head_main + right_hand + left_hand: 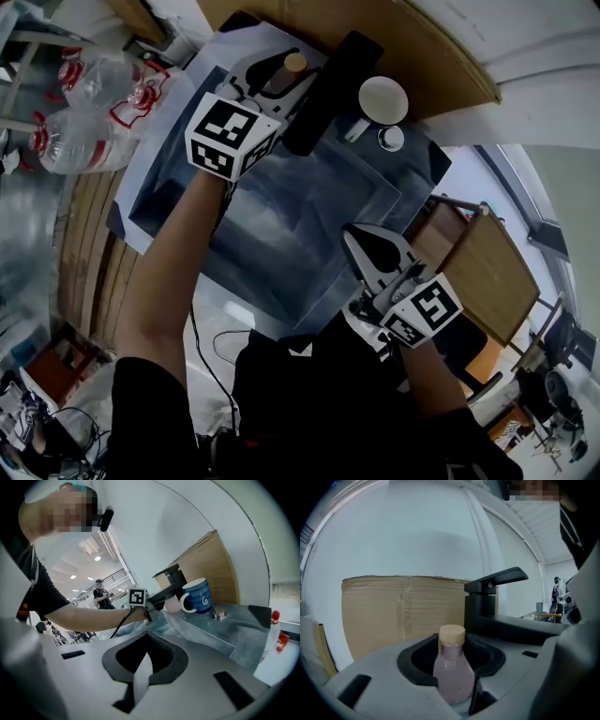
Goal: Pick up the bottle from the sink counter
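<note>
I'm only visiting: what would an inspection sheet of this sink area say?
Surface: steel sink counter, basin bare.
Job's things: pink bottle with tan cap, upright beside the black faucet.
Clutter: blue mug by the faucet.
Grippers: left gripper open around the bottle; right gripper shut, empty, at the sink's near edge.
Cables: black cable hanging under the left arm.
Surroundings: cardboard sheet behind the sink, clear plastic bottles at left, wooden table at right.

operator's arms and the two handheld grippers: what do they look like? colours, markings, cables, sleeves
The left gripper and right gripper have pale grey bodies with black jaw pads. Each carries a white cube printed with black square markers: left cube, right cube. A thin black cable hangs from the left wrist. Black short sleeves, forearms bare.
</note>
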Motion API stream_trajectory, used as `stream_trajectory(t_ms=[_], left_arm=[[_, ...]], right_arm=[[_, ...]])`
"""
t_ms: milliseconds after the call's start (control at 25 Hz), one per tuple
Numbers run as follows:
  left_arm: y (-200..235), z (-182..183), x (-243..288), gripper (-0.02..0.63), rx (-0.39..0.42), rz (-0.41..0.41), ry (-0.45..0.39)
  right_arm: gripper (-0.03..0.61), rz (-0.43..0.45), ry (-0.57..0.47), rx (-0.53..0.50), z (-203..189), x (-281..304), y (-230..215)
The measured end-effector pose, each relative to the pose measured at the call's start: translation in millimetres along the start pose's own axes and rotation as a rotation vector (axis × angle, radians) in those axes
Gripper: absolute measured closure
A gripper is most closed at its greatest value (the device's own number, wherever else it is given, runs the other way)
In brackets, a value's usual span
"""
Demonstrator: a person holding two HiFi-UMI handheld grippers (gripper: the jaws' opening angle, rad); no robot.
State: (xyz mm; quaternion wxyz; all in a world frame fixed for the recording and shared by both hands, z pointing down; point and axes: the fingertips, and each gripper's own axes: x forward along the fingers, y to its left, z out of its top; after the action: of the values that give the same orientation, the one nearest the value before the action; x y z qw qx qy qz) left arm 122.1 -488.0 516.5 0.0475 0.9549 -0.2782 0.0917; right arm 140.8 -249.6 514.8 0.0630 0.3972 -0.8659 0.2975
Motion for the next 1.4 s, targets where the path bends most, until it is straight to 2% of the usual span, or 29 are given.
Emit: stream_trajectory(t_ms=[160, 640, 1160, 1400], left_arm=[[-0.2, 1.5, 0.2, 0.465, 0.017, 0.001, -0.001], [-1.3, 1.7, -13.8, 0.471, 0.032, 0.015, 0.032], [-2.7, 33.7, -77.6, 0.471, 0.038, 0.038, -0.002], [-9.3, 48.4, -115.7, 0.471, 0.026, 0.050, -0.016]], right_arm=[[0.575, -0.001, 0.000, 0.006, -2.0, -0.2, -1.3], [0.575, -0.014, -0.027, -0.005, 12.1, -3.7, 5.4], [0.575, -0.018, -0.067, -0.064, 37.6, 0.2, 41.6], [0.575, -0.032, -0.062, -0.128, 46.2, -0.5, 59.7]])
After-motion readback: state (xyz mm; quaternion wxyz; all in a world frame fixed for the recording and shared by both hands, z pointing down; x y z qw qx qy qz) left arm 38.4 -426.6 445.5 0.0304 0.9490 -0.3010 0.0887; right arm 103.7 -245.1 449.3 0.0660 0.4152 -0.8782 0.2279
